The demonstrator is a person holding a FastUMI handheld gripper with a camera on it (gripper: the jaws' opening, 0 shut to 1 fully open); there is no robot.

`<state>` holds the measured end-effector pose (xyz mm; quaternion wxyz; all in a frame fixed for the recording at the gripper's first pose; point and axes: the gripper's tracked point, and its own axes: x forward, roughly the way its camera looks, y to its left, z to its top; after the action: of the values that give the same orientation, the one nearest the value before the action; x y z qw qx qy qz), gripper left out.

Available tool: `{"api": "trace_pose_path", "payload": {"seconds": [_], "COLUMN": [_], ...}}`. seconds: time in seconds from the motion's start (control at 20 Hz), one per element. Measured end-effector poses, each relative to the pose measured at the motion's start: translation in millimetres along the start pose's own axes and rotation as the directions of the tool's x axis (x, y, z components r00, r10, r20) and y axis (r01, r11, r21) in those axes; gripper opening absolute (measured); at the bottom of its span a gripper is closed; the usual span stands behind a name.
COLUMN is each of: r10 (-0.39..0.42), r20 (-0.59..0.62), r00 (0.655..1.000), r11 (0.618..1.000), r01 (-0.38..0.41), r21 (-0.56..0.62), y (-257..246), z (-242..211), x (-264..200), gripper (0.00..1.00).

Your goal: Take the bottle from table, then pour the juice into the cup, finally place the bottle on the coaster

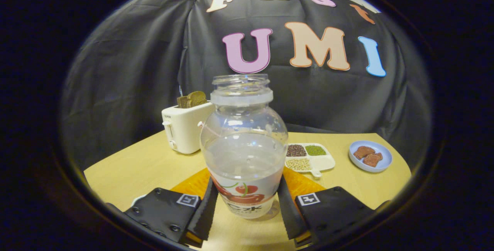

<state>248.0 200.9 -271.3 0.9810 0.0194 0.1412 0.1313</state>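
I hold my tool (246, 208) around the bottle (244, 146), one finger on each side of its labelled lower body. The pads look to touch the label left and right, so I judge the tool clenched on the bottle, gripping low where the walls are straight rather than on the round shoulder. The bottle stands upright with its mouth open and clear liquid partway up, so keeping it level matters. Its base looks close to the table (146, 166); I cannot tell if it is lifted. Just behind it lies the orange coaster (193, 183), where the bottle must end. Farther left stands a toaster (185, 127) with bread; far right are a tray (310, 158) of grains and a plate (370, 156) with brown pieces, well apart from my path.
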Motion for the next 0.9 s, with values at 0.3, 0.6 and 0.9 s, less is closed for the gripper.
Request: {"api": "trace_pose_path", "payload": {"seconds": [0.3,0.6,0.9], "r10": [-0.006,-0.023,-0.004], "r20": [-0.04,-0.054,-0.036], "r00": [0.999,0.998,0.999], "r11": [1.0,0.999,0.999], "r01": [0.007,0.025,0.006], "r21": [0.023,0.037,0.042], "y": [-12.9,-21.5,-18.2], "z": [-25.3,-38.9,-37.1], "x": [12.5,22.6,23.0], "gripper": [0.78,0.78,0.89]}}
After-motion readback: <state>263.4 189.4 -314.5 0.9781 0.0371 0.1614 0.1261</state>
